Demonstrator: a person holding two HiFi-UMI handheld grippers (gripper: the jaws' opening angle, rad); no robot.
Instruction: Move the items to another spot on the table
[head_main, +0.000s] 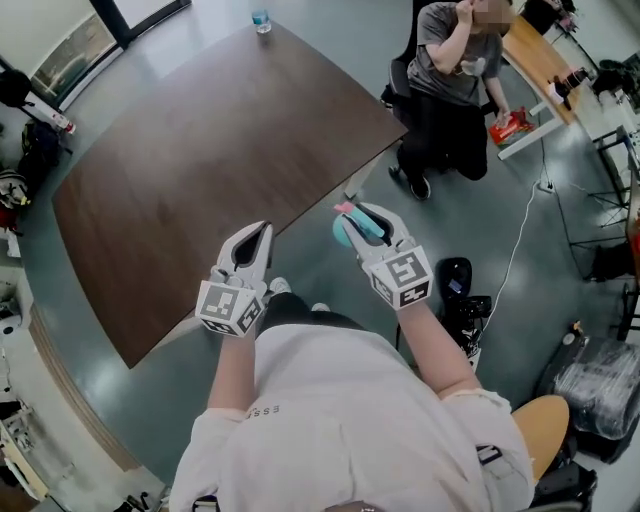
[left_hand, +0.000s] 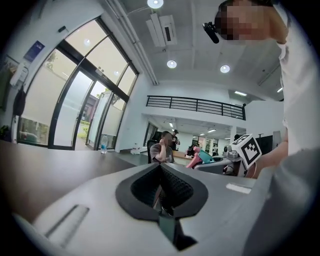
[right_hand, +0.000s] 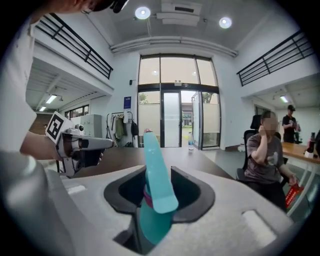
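Step in hand: carrying. The teal item (head_main: 350, 230) is lifted and held by the right tongs (head_main: 370, 218), so by my reading the pick-up is done and the set-down is not yet made.
Next move: judged from the layout, the right tongs need to travel forward over the table (head_main: 200, 150), come down to a bare patch, and spread only once the item rests on the top. It is slim and held by one end, so it may tip or roll on release.
Table: a large dark brown top filling the left and centre of the head view. It carries nothing but a water bottle (head_main: 261, 19) at its far end.
Left tongs (head_main: 262, 235): pressed together with nothing between them, held over the near edge of the table.
Teal item, position: in the air beside the table's near edge, over the floor and not touching the table.
Teal item, look: a narrow, smooth teal piece, probably plastic, with a broad rounded end toward the right gripper's camera. It tapers to a pink tip, with a pink band low on it. What it is for I cannot tell.
Right tongs: pinching the teal item low down, its tapered end standing out past the pads.
Seated person (head_main: 455, 70): on a chair beyond the table's right corner, well apart from both tongs.
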